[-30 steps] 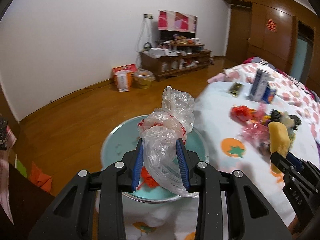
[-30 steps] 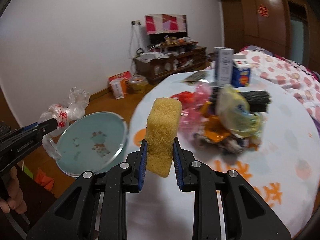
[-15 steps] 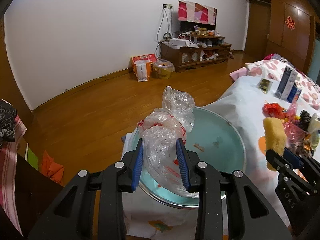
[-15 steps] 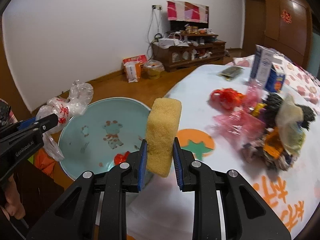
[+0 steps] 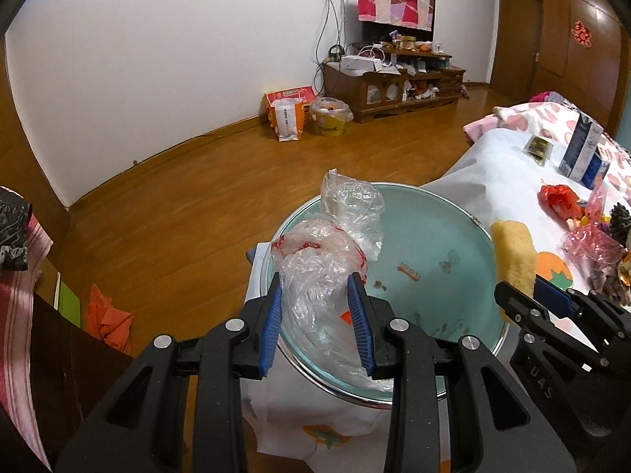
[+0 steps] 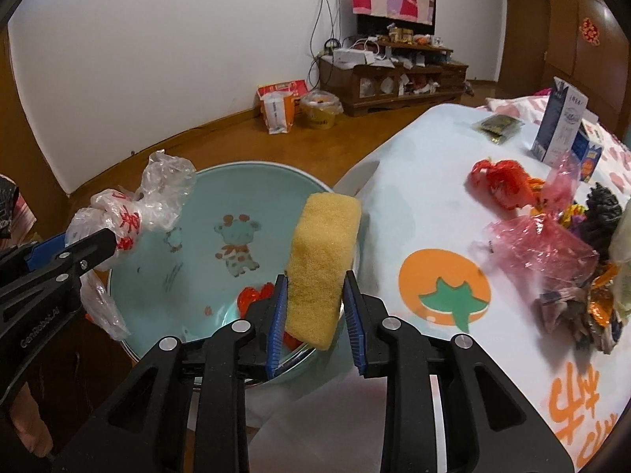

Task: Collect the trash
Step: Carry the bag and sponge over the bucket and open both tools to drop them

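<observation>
My left gripper (image 5: pixel 317 327) is shut on a crumpled clear plastic bag (image 5: pixel 327 272) with red print, held over the near left rim of a light blue basin (image 5: pixel 434 244). The bag (image 6: pixel 130 213) and basin (image 6: pixel 205 205) also show in the right wrist view. My right gripper (image 6: pixel 315 329) is shut on a yellow sponge (image 6: pixel 323 256), held upright over the basin's right rim; the sponge shows in the left wrist view too (image 5: pixel 512 260). A red wrapper (image 6: pixel 256 295) lies in the basin.
A pile of wrappers and pink plastic (image 6: pixel 560 248) lies on the white tablecloth (image 6: pixel 434 197) to the right, with a red wrapper (image 6: pixel 501 181), two cartons (image 6: pixel 560 126) and a dark packet (image 6: pixel 499 126) behind. Wooden floor, bags (image 5: pixel 288 114) and a cabinet lie beyond.
Both grippers have swung left, toward the basin. The sponge now hangs over the basin's right rim. The plastic bag stays gripped over its left side.
</observation>
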The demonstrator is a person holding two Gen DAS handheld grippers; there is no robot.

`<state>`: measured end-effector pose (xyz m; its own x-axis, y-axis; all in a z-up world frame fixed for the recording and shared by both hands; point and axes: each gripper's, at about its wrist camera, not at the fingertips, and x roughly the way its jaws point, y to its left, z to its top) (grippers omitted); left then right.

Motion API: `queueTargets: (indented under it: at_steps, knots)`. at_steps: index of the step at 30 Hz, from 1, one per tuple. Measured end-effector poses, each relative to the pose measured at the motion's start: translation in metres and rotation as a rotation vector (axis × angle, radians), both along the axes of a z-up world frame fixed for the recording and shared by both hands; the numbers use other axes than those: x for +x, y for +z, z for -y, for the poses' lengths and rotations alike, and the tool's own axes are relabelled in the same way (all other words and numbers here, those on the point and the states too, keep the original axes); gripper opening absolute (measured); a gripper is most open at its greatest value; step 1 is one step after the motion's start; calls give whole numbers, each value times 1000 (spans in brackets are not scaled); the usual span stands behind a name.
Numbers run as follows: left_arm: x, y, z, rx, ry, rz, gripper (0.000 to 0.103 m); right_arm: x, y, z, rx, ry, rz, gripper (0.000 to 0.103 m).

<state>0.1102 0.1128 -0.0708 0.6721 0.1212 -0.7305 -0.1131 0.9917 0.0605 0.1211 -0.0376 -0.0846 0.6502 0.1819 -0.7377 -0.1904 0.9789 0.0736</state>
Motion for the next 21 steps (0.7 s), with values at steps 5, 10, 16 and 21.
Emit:
queueTargets:
  at_steps: [5, 10, 16, 21]
  knots:
    - [1, -2, 3, 9, -5, -11, 35, 1, 0, 1, 10, -2, -2, 40]
    - [-2, 2, 2, 12, 12, -1, 46, -4, 11, 7, 21, -15, 30, 53]
    - [-8, 11, 2, 2, 29, 20, 58, -14, 25, 19, 35, -44, 74, 64]
    - [-14, 15, 6, -12, 17, 25, 65, -22, 33, 37, 45, -79, 97, 73]
